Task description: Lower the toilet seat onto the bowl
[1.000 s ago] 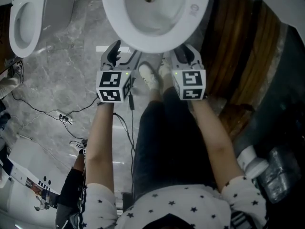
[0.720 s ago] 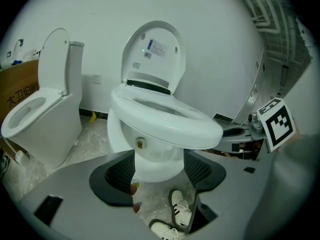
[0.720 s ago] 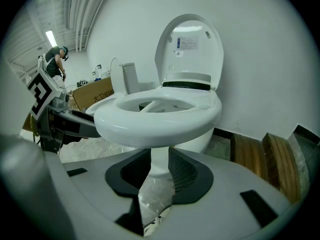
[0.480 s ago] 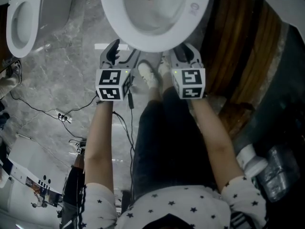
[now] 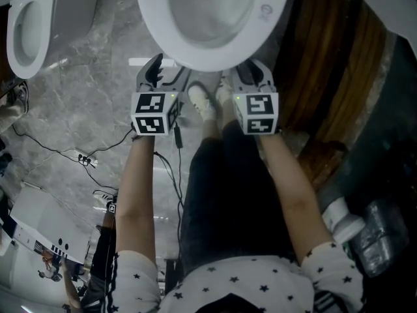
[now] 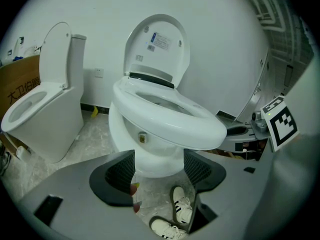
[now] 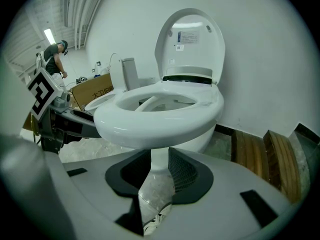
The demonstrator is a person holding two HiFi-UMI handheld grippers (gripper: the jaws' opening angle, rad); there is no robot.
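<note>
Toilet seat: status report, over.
Left tongs, right tongs open, empty. Seat down on bowl, lid upright. Nothing in the way.

The person wears a white short-sleeved shirt (image 5: 234, 282) strewn with small dark stars, dark trousers (image 5: 218, 194) and white shoes (image 5: 203, 102) with dark side stripes and white laces. The left gripper (image 6: 159, 166) and right gripper (image 7: 159, 171) each have a smooth grey shell with small black rectangular insets, ending in two black jaws whose inner faces are cross-hatched like mesh. Each carries a cube, the left cube (image 5: 155, 115) and the right cube (image 5: 258, 115), white with black square markers and a small green light at its far edge.
</note>
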